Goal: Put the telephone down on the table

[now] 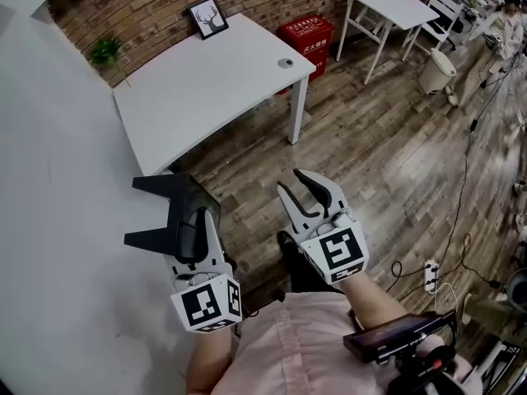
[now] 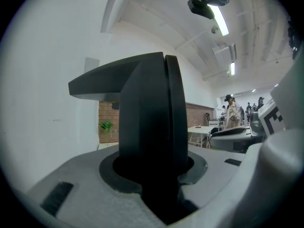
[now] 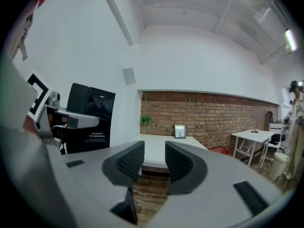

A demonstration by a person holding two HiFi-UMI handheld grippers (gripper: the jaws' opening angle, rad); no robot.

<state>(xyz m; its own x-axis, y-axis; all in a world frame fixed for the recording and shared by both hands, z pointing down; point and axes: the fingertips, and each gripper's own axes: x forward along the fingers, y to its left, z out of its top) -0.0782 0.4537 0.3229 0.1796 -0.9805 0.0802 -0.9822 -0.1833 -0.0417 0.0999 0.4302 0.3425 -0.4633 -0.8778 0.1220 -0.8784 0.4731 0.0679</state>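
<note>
two grippers show in the head view: the left gripper (image 1: 191,239) pinches a black angular plastic telephone (image 1: 169,194) in its fingers, in the air short of the white rectangular bench (image 1: 206,81) beyond the fingertips. left gripper view: the telephone stands clamped between the fingers. right gripper view: the right gripper (image 3: 153,148) has its fingers spread, with only bench and wooden floor (image 3: 147,189) showing between them.

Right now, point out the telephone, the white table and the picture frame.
telephone (image 1: 183,196): head view, its upper black body.
white table (image 1: 206,85): head view, bare middle of the top.
picture frame (image 1: 207,17): head view, centre of the print.
</note>
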